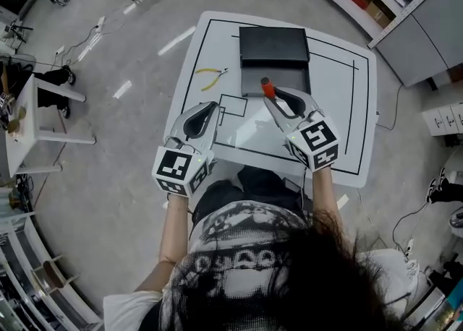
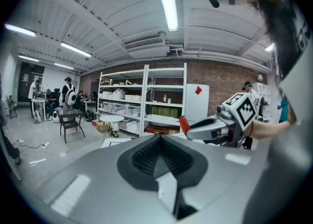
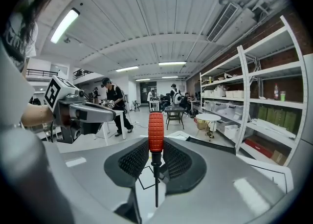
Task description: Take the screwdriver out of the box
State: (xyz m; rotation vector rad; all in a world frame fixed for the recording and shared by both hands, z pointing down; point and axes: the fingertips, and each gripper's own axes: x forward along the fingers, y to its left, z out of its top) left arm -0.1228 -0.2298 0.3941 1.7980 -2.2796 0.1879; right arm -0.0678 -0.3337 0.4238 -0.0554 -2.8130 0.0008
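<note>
An open black box [image 1: 274,44] lies at the far middle of the white table [image 1: 340,105]. My right gripper [image 1: 273,95] hovers just in front of the box's near edge, shut on a screwdriver with a red ribbed handle [image 1: 267,89]. In the right gripper view the red handle [image 3: 156,132] stands upright between the pads, and the thin dark shaft [image 3: 156,181] points down towards the table. My left gripper [image 1: 210,107] is held over the table's near left part, its fingertips together with nothing between them. The left gripper view shows the right gripper [image 2: 210,127] with the red handle [image 2: 183,123].
Yellow-handled pliers [image 1: 210,76] lie on the table left of the box. Black lines mark out rectangles on the tabletop. Beyond the table stand white shelves [image 2: 142,100], tables, chairs and several people [image 3: 113,103].
</note>
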